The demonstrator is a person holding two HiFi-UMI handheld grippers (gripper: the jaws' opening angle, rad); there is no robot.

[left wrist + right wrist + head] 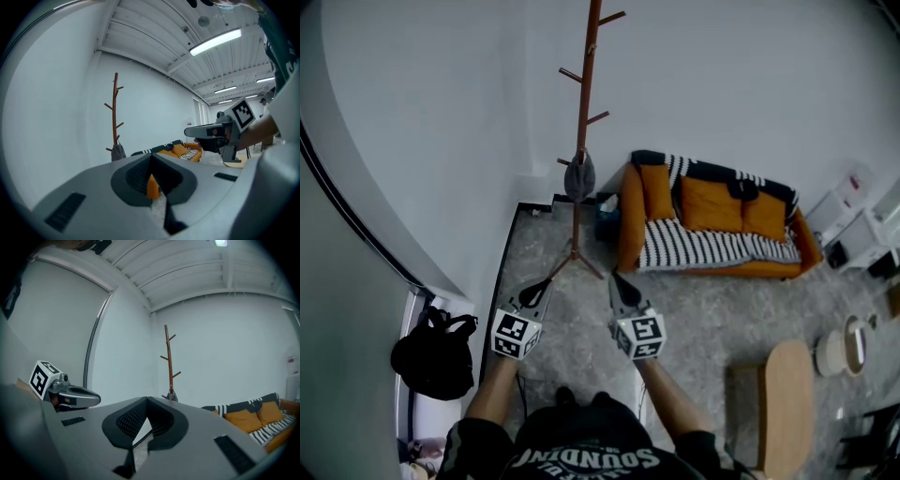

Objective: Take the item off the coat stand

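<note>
The person holds the left gripper and right gripper side by side, pointing ahead, each with its fingers pressed together on nothing. Beyond them, in the far corner of the floor, stands the coat stand. A grey item hangs from a low peg on it, well apart from both grippers. A sofa sits just to its right.

Grey item (hanging low) on stand.
</note>
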